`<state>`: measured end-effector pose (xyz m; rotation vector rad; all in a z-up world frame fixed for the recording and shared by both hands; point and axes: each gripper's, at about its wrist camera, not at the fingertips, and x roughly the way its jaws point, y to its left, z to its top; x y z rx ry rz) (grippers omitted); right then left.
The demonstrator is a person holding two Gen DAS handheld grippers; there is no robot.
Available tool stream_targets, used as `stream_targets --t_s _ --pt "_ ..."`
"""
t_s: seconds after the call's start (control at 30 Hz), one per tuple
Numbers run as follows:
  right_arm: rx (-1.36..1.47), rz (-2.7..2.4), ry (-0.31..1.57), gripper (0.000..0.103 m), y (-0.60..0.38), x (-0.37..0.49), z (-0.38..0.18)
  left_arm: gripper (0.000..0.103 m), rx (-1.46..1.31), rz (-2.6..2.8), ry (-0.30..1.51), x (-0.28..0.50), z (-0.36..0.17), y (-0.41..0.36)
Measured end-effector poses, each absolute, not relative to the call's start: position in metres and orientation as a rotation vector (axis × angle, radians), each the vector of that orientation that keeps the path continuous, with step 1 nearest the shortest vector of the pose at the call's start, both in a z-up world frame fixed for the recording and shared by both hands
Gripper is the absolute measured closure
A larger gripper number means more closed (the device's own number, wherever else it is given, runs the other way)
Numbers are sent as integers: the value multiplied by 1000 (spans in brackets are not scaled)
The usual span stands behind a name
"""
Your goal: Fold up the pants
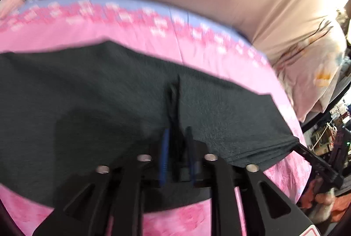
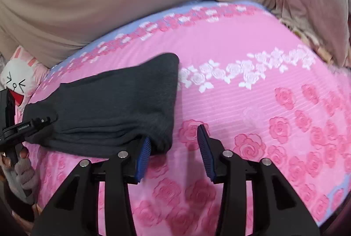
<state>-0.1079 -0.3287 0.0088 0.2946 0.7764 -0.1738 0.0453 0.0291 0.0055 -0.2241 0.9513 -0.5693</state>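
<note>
Pants (image 2: 114, 104): I see them as a dark grey folded band lying flat on the pink rose-print bedspread (image 2: 252, 104), well short of the beige sheet behind.
Long axis: it runs side to side across both views, so the band stretches from one gripper to the other.
Left gripper (image 1: 177, 148): my blue pads sit part-way apart over the cloth, with a raised ridge of fabric standing between them. The view is blurred and I can't see the pads pressing on it, so I read them as released, not pinching.
Right gripper (image 2: 175, 148): jaws spread, bare bedspread between them; the left pad touches or just overlaps the near corner of the pants' end, and nothing is held.
Which way the pants lie: from my right gripper they go off to the left and away; from my left gripper they spread directly beneath and ahead.
Nearer hand: the left — it sits on the middle of the band, while the right is only at the end.
Judgement: the next fold would likely bring one end over along that axis — the ends need regripping first.
</note>
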Motion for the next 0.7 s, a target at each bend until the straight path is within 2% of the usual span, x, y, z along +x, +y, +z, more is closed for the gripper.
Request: stream_targets --t_s 0.07,0.2,0.37,0.53,0.57,0.6,0.67,0.7 --pt "252 -155 722 53 -318 -114 30 47 -236 -511 867 39 17 59" --pt "193 15 700 51 -261 -77 44 47 -261 -422 837 45 16 98" --pt "65 217 861 52 -153 0 -1 47 -242 -327 888 51 -3 111" --pt "-60 124 931 52 -107 52 -30 42 -170 -280 883 49 -5 104" --pt "-71 84 935 53 -109 60 -35 37 -153 -280 879 48 -4 101" --pt "-69 74 930 55 -111 64 -38 32 -146 -281 874 47 -4 102" --pt "-27 60 916 72 -120 65 -38 31 -155 -286 869 47 -4 104" --pt "10 67 919 86 -127 63 -34 31 -169 -293 875 49 -4 106"
